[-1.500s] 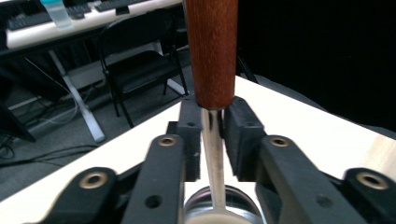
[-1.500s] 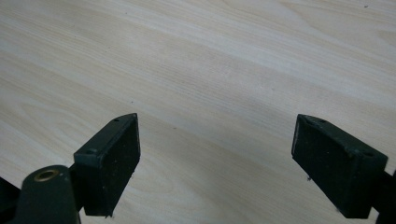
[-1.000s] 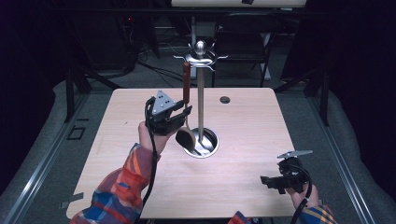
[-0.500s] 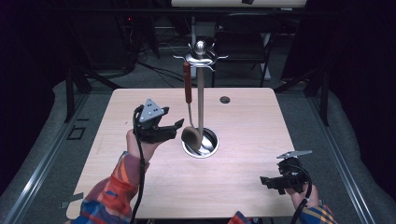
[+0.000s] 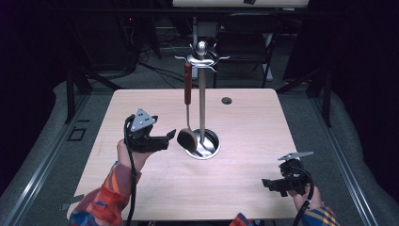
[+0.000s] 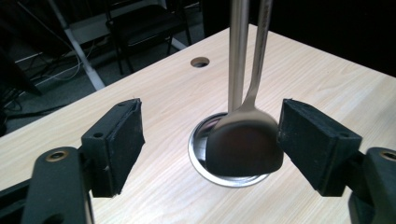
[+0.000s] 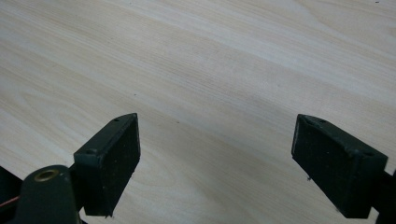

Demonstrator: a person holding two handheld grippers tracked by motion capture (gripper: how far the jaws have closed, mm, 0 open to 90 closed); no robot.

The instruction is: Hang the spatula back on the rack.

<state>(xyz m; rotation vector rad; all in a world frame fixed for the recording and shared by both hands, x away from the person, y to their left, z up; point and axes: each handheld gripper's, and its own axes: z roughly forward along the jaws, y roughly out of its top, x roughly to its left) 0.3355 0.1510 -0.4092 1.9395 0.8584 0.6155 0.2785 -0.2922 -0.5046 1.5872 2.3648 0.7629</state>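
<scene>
- Since the earlier frames, the left hand-held gripper has pulled away from the ladle toward the table's left side, and its jaws have just been opening; the ladle's bowl now hangs free, where before the gripper was up against it.
- Nearest the person, the right hand-held gripper rests at the table's near right corner, unchanged, jaws spread wide over bare wood with nothing between them.
- Left hand-held gripper sits level near the table's middle left, jaws spread; in the left gripper view the ladle bowl lies between the pads, close to one pad, though whether they touch is unclear.
- Ladle hangs by its reddish-brown handle from the hook at the top of the metal stand, bowl just above the stand's round base.
- Farther back, a small round hole sits in the table.
- No brand, label or writing can be read anywhere.
</scene>
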